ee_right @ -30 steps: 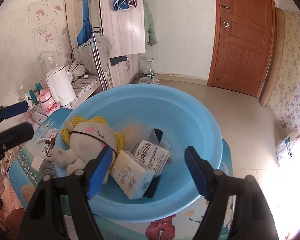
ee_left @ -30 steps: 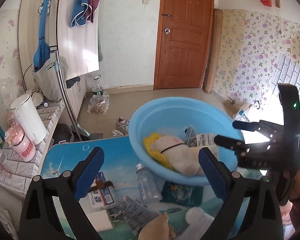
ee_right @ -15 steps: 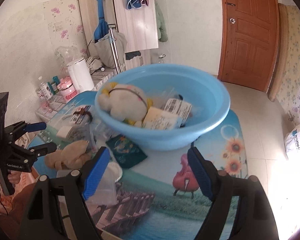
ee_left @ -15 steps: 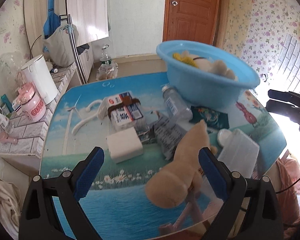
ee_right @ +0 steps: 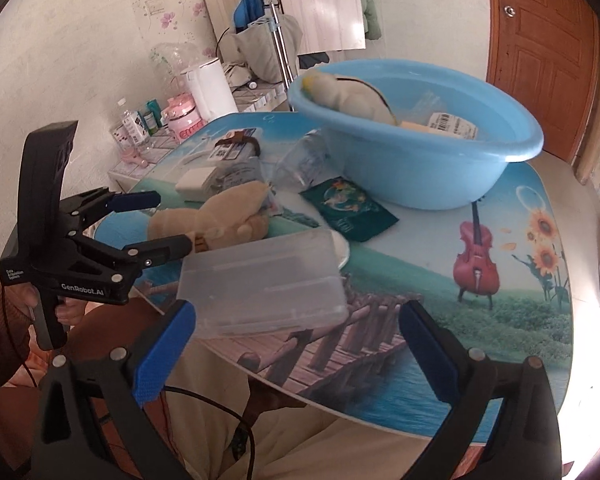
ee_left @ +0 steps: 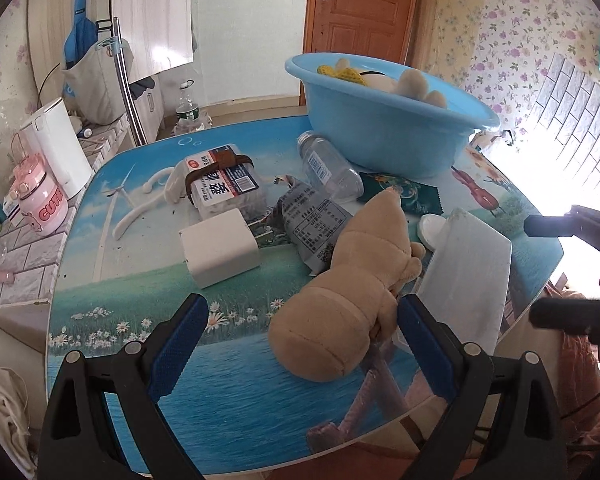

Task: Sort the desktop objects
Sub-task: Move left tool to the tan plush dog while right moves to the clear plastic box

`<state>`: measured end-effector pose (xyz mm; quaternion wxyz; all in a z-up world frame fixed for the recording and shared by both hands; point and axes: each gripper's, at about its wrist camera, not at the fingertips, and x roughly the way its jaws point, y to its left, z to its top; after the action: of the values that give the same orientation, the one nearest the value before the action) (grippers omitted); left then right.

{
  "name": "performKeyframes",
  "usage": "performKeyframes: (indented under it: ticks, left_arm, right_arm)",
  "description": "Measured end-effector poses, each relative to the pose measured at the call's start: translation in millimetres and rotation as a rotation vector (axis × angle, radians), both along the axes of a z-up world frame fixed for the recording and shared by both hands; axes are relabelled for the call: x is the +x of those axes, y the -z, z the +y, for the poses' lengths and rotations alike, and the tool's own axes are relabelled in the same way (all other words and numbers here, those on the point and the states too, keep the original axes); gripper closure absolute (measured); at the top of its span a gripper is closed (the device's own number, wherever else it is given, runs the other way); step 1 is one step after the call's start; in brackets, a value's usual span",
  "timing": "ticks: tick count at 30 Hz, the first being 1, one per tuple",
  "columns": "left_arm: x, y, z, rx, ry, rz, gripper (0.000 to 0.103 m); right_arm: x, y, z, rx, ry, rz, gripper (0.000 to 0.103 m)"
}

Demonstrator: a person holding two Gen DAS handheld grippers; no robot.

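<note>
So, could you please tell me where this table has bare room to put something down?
Free: the violin-and-sunflower corner right of the blue basin, and the near-left daisy strip before the white charger. Crowded: the middle, around the tan plush and clear box.

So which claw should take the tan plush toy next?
Left, probably. The left claw is open with the tan plush toy lying between its fingers. The right claw is open too, but nearer the clear plastic box.

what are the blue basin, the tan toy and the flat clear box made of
Basin: likely moulded plastic, smooth with a faint sheen and a rolled rim.
Tan toy: plush fabric, matte and fuzzy, with stitched seams.
Clear box: probably frosted translucent plastic; the table print shows dimly through it.
</note>
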<state>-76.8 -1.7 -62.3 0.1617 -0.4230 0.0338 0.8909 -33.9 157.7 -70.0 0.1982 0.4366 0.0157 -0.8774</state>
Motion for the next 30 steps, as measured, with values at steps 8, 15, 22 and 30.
performKeyframes:
  ticks: [8,15,22,30]
  left_arm:
    - [10,-9,12,-0.004,0.046,0.037,0.045]
    - [16,-12,-2,0.045,-0.002,0.024,0.045]
    - [28,-13,-9,0.035,-0.016,0.026,0.045]
    - [36,-8,-9,0.034,-0.031,0.016,0.044]
  right_arm:
    - [6,8,-42,0.121,-0.025,0.009,0.0]
    - [5,16,-44,0.177,0.005,0.003,0.0]
    - [7,17,-11,0.188,0.065,-0.008,0.0]
    - [-3,18,75,0.164,0.301,-0.045,0.0]
